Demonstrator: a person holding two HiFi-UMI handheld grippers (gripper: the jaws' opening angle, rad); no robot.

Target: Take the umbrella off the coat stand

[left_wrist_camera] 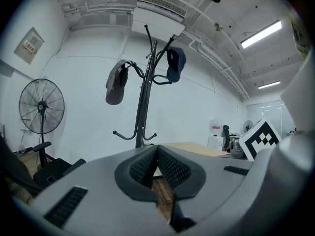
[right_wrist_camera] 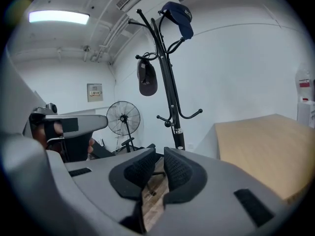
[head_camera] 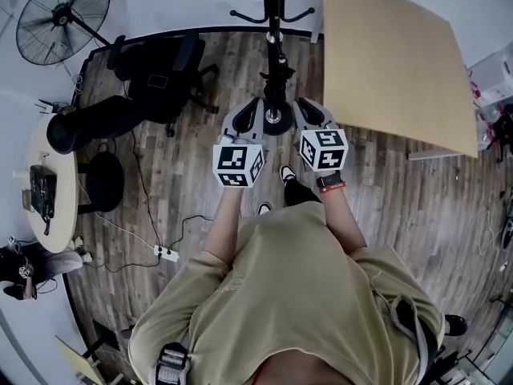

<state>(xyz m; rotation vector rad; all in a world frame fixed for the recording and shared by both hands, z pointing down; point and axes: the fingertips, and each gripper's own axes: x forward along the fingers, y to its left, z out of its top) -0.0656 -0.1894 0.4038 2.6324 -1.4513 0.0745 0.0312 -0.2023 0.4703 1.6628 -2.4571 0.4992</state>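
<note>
Tall black metal coat stand (right_wrist_camera: pixel 178 137) stands straight ahead of both tongs with the slim black umbrella (right_wrist_camera: pixel 163 75) hung close along its pole, long axis vertical, which end is down unclear; left gripper (left_wrist_camera: pixel 156 149) pads pressed together, right gripper (right_wrist_camera: pixel 161 155) pads slightly apart, nothing between.

**Materials and surface finishes**

My left claw (left_wrist_camera: pixel 157 156) and my right claw (right_wrist_camera: pixel 159 161): matt grey plastic shells, with black pads (left_wrist_camera: pixel 174 170) of rough, dimpled grain. Coat stand (left_wrist_camera: pixel 143 107): smooth black metal, faint sheen. Grey cap (left_wrist_camera: pixel 116 85) and navy cap (left_wrist_camera: pixel 175 64): soft cloth. Floor (head_camera: pixel 401 207): streaked wood planks. Desk (head_camera: pixel 393 54): pale, matt wood top.
</note>
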